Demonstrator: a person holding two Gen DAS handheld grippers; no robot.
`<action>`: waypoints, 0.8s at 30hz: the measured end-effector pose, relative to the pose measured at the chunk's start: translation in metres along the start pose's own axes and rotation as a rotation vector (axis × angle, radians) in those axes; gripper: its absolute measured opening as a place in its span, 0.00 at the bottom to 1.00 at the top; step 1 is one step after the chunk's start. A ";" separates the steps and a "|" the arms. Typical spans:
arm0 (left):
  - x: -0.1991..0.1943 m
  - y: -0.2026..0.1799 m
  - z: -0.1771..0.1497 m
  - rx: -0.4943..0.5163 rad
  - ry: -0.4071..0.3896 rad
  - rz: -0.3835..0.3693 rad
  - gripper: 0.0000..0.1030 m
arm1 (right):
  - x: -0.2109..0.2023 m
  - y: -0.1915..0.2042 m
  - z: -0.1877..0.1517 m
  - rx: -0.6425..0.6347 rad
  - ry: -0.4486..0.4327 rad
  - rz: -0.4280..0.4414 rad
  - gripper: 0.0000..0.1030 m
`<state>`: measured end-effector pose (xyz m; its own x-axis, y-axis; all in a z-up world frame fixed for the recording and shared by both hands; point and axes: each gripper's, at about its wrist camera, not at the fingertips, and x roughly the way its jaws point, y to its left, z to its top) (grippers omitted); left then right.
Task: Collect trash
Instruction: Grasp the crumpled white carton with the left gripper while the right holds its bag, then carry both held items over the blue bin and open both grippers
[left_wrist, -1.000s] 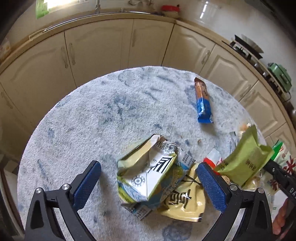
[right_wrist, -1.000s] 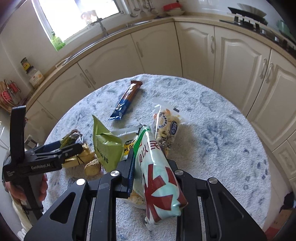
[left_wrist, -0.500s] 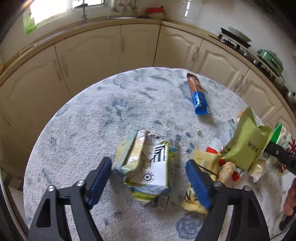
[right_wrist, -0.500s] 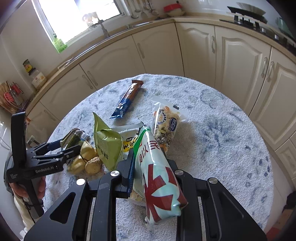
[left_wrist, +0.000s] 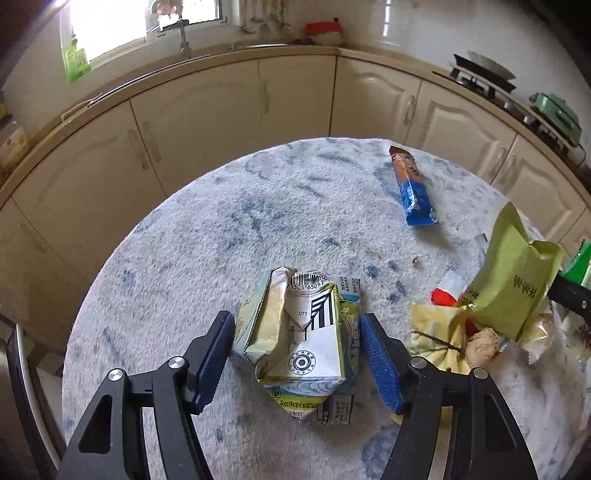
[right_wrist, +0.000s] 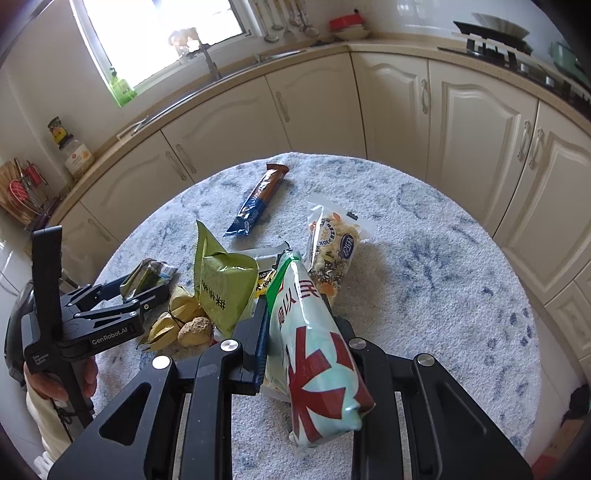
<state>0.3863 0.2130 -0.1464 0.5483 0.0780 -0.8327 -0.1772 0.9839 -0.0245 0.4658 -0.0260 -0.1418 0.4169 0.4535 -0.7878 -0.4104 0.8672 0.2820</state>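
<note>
A crushed yellow-and-white drink carton (left_wrist: 299, 332) sits on the round table's fuzzy blue-white cover (left_wrist: 221, 240). My left gripper (left_wrist: 295, 321) straddles it, jaws closing, and both blue pads (left_wrist: 373, 350) press its sides. In the right wrist view the left gripper (right_wrist: 147, 284) holds the carton (right_wrist: 146, 275) at the table's left. My right gripper (right_wrist: 295, 310) is shut on a mint-and-red snack bag (right_wrist: 314, 354), which is lifted off the cover. A green pouch (right_wrist: 221, 284) stands upright just left of it.
A blue-and-brown bar wrapper (left_wrist: 412, 188) lies far on the table. A clear bag of mixed snacks (right_wrist: 332, 251) lies beyond the right gripper. Yellow wrappers (left_wrist: 436, 332) and a brown lump (left_wrist: 480, 339) sit between the grippers. Cream cabinets (left_wrist: 207, 129) curve round behind.
The left jaws have closed in from wide apart onto the carton, squeezing it narrower and taller, and the left gripper has shifted over the table. The right gripper and its bag have kept still.
</note>
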 end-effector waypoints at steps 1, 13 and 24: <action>-0.003 -0.001 -0.002 -0.004 0.001 -0.005 0.62 | -0.001 0.001 -0.001 0.001 -0.002 -0.005 0.22; -0.075 -0.017 -0.026 -0.001 -0.095 -0.011 0.61 | -0.040 -0.003 -0.015 0.050 -0.037 -0.032 0.22; -0.148 -0.066 -0.067 0.059 -0.168 -0.076 0.61 | -0.111 -0.020 -0.054 0.084 -0.089 -0.097 0.22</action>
<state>0.2623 0.1253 -0.0581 0.6881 0.0240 -0.7253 -0.0843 0.9953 -0.0471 0.3839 -0.1047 -0.0901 0.5232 0.3796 -0.7630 -0.2965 0.9205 0.2546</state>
